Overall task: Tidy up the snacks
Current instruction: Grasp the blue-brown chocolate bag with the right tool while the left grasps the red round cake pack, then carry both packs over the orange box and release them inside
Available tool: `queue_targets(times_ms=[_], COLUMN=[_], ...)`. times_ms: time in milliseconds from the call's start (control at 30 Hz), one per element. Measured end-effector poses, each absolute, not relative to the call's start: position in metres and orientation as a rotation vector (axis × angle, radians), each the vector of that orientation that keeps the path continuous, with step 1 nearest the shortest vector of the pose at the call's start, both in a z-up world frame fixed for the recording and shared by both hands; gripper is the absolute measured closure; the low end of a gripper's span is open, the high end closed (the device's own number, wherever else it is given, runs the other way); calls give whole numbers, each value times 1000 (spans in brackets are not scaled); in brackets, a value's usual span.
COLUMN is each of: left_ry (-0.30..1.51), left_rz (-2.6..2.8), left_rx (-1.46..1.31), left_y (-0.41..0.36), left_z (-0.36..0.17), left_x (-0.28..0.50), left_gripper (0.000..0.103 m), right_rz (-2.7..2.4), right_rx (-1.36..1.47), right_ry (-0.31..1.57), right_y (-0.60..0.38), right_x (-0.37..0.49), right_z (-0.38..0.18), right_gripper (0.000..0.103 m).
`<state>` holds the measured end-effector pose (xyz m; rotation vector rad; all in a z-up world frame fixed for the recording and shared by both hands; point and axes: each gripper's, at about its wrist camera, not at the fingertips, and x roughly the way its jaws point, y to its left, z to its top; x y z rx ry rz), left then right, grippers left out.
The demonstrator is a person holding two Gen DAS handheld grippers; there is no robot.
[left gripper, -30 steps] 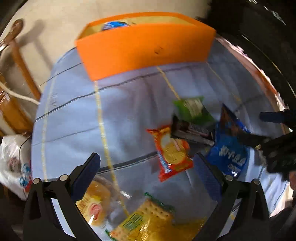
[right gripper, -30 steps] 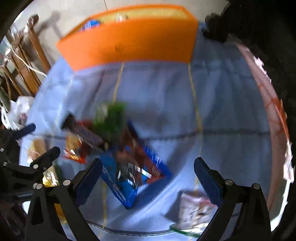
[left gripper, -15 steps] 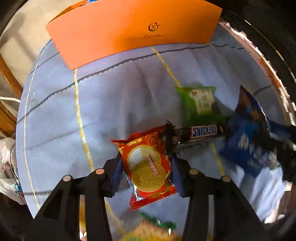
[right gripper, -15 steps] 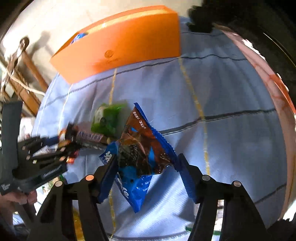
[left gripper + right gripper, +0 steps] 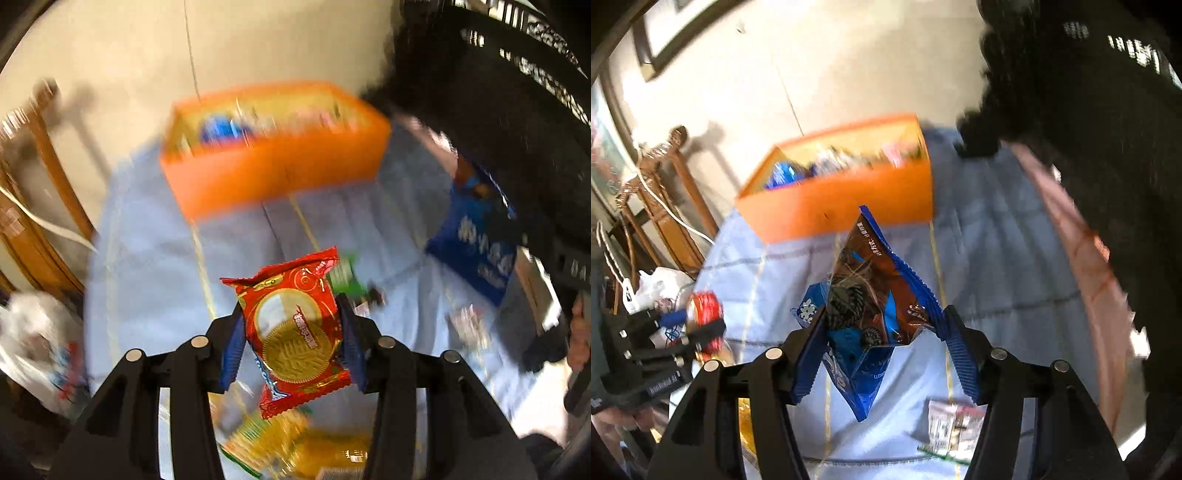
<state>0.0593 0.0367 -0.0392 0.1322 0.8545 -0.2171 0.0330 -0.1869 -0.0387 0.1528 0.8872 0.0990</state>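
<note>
Pale blue quilted cloth (image 5: pixel 155 280) covers the surface, crossed by yellow stitch lines, with the open orange cardboard box (image 5: pixel 280 173) at its far edge already holding packets. Both my grippers have just closed and lifted clear. My left gripper (image 5: pixel 291 343) pinches the glossy red crinkle-edged biscuit packet (image 5: pixel 295 332); my right gripper (image 5: pixel 882 350) clamps the blue-and-brown foil snack bag (image 5: pixel 871 306). Boxing them should come next.

Red packet (image 5: pixel 297 334) between my left tool's pads: red characters down gold biscuit picture, too small to read; blue bag (image 5: pixel 866 314) in my right tool: white print, blurred, unreadable; my left tool's side label (image 5: pixel 663 384): lettering illegible.
</note>
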Motion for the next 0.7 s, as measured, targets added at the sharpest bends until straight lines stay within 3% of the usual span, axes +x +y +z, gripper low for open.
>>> queue_targets(times_ms=[133,367,700], left_ry=[717,766,713], left_rz=[-75,13,58], left_rx=[119,-54,21], left_y=[30,31,31], left_z=[4,10,28], left_x=[69,122,220], left_gripper=[58,58,58], right_rz=[64,47,67], right_rx=[49,71,13], right_ry=[817,734,729], right_y=[-187,-204,-192], right_x=[49,102,205], right_z=[-5,32,56], right_gripper=[41,41,41])
